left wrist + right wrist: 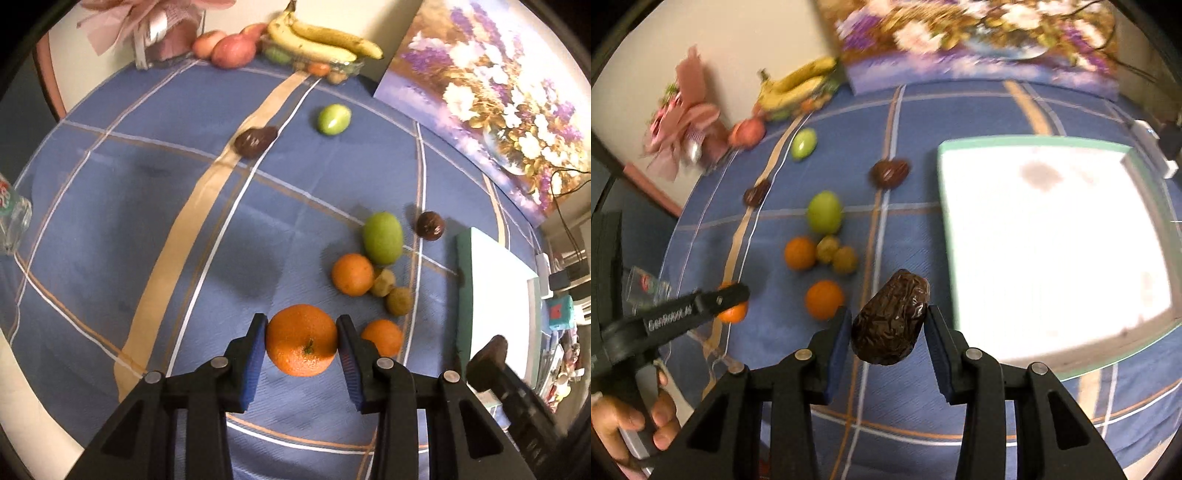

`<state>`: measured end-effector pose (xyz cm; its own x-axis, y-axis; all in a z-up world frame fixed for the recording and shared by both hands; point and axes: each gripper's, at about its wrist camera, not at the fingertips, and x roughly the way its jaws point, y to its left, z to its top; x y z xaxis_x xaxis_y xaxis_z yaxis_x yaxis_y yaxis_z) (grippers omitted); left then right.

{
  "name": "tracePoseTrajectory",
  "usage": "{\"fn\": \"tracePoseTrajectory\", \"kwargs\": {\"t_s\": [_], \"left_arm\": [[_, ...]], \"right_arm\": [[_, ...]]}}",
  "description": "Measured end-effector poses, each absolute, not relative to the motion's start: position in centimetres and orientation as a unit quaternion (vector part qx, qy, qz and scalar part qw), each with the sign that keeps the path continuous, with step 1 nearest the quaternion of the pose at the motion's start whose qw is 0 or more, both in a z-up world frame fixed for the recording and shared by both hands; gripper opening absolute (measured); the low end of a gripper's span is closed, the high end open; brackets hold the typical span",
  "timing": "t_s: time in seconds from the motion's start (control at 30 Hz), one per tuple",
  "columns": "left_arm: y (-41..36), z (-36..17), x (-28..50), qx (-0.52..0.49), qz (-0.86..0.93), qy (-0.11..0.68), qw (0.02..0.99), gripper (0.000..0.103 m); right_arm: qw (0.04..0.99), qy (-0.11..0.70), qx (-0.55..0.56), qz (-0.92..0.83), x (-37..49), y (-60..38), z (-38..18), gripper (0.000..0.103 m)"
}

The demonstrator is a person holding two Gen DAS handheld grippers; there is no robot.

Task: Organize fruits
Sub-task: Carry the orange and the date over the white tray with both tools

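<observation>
The left gripper (301,341) is clamping a mandarin (301,339); the right gripper (888,321) is gripping a date (890,319) at seven o'clock of the tray (947,229) (apparently unfilled), most fruit awaiting sorting.

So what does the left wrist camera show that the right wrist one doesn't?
Only the left view shows the left gripper closed on a big orange, seen close up.

Only the right view shows the right gripper clamping a wrinkled dark date, the whole white tray, and the person's hand.

Both show the blue checked tablecloth, the loose fruit on it, the bananas and the flower painting.
</observation>
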<state>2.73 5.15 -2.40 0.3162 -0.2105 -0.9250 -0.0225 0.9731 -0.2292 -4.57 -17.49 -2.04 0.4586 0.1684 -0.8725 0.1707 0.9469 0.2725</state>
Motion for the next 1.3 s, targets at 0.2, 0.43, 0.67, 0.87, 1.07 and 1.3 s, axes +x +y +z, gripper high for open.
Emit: {"fn": "tracePoseTrajectory", "kwargs": {"t_s": [0.2, 0.43, 0.67, 0.87, 1.07, 1.3], "left_arm": [[1.8, -1.3, 3.5, -0.086, -0.084, 0.572, 0.811, 0.04], [-3.1, -0.2, 5.0, -0.052, -0.123, 0.571, 0.81, 0.04], [-9.4, 0.3, 6.2, -0.019, -0.176, 0.572, 0.801, 0.04], [-14.5, -0.3, 6.8, 0.014, -0.209, 0.569, 0.795, 0.04], [-19.4, -1.5, 7.2, 0.052, -0.233, 0.56, 0.793, 0.04], [-23.1, -3.8, 7.4, 0.094, -0.242, 0.556, 0.79, 0.04]], "right_arm": [[0.844, 0.505, 0.168, -0.065, -3.2, -21.1, -0.7, 0.042], [0.84, 0.495, 0.183, -0.131, -1.7, -26.8, -0.1, 0.042], [0.832, 0.488, 0.205, -0.166, -0.9, -31.2, -0.5, 0.042], [0.827, 0.479, 0.218, -0.196, -0.2, -34.8, -0.5, 0.042], [0.818, 0.478, 0.227, -0.226, 0.2, -37.9, -1.3, 0.042], [0.802, 0.498, 0.231, -0.237, 0.6, -39.4, -3.7, 0.042]]}}
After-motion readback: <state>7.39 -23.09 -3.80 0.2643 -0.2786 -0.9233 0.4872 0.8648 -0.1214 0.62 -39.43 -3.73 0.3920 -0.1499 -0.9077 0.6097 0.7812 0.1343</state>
